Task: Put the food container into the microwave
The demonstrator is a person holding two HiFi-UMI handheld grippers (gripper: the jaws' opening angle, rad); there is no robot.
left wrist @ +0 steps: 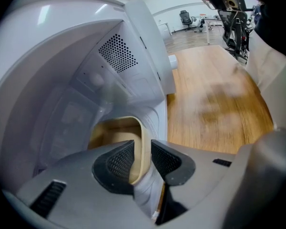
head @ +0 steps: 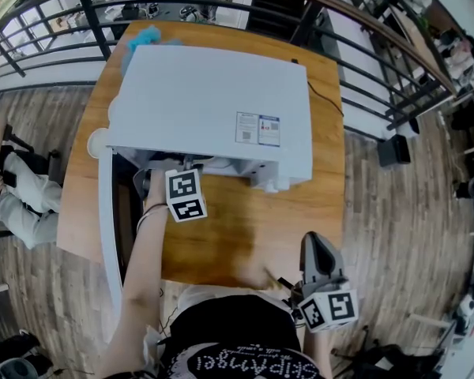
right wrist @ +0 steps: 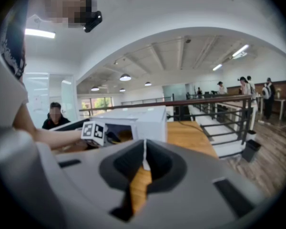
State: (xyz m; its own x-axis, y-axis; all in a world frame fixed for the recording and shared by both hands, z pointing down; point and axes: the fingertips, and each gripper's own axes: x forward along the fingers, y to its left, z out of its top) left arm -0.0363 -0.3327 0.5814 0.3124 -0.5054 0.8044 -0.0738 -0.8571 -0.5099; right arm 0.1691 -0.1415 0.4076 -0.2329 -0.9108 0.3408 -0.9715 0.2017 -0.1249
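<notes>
A white microwave [head: 213,101] stands on the wooden table [head: 253,227] with its door [head: 107,212] swung open to the left. My left gripper reaches into the cavity; in the head view only its marker cube [head: 186,196] shows. In the left gripper view the beige food container [left wrist: 115,130] sits on the cavity floor, and its rim stands between the jaws of my left gripper [left wrist: 143,151], which are apart, with a gap at the right pad. My right gripper [head: 320,251] hangs by the table's front edge, shut [right wrist: 144,159] and holding nothing.
A black cable [head: 324,97] runs from the microwave's back right corner. Something blue [head: 146,36] lies behind the microwave, and a white round thing [head: 95,142] sits at the table's left edge. A person [head: 16,184] sits to the left. A black railing [head: 379,61] curves behind the table.
</notes>
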